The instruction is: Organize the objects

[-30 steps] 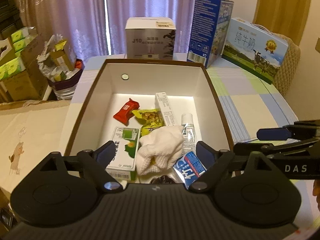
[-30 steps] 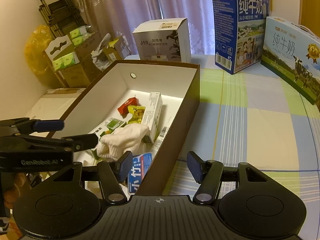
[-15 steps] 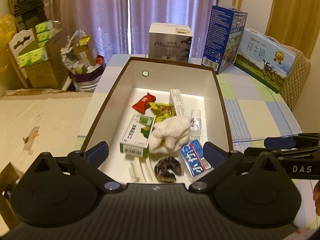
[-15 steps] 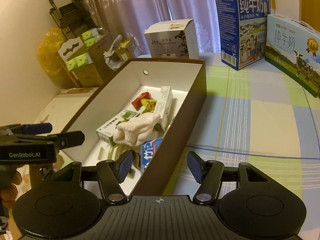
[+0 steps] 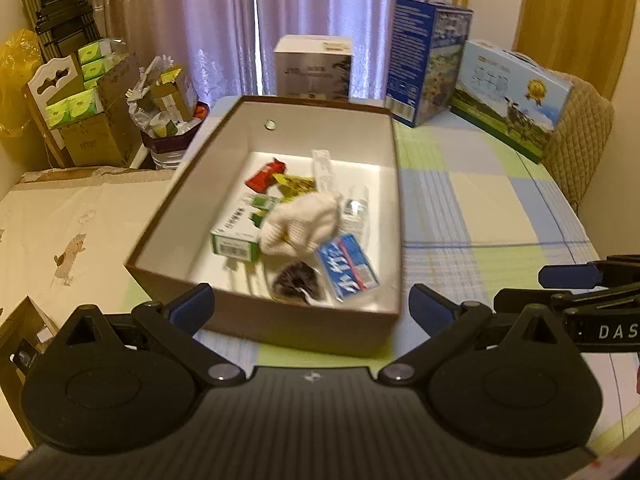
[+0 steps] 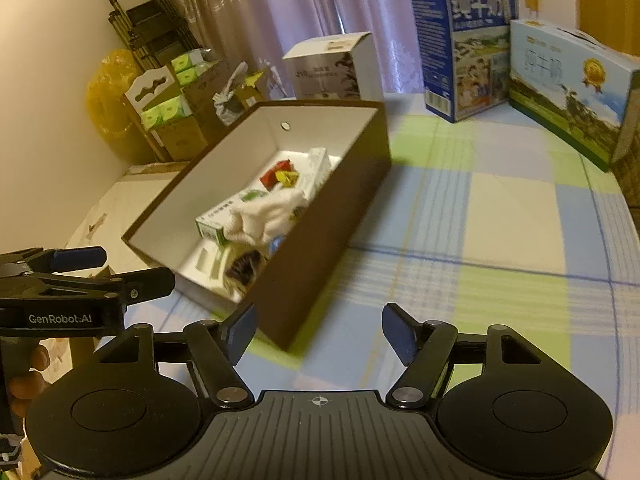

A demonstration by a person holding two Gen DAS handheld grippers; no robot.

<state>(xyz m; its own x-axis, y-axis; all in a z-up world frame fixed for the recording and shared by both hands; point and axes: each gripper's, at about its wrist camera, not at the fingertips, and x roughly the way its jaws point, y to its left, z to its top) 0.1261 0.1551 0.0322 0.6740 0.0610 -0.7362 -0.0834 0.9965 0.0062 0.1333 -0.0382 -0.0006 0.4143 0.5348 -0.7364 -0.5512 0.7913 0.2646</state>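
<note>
A brown box with a white inside stands on the checked tablecloth. In it lie a white cloth, a green-and-white carton, a blue packet, a red packet, a yellow packet, a clear bottle and a dark lump. My left gripper hangs in front of the box's near wall, jaws wide and bare. Off the box's near right corner, my right gripper has its jaws opening, with nothing between them.
Two blue milk cartons and a white appliance box stand at the table's far end. Cardboard boxes and clutter fill the floor on the left. A padded chair back is at the right edge.
Both grippers have drawn back from the box, so its near wall now shows. The left jaws have spread wider. The right jaws have widened a little.
</note>
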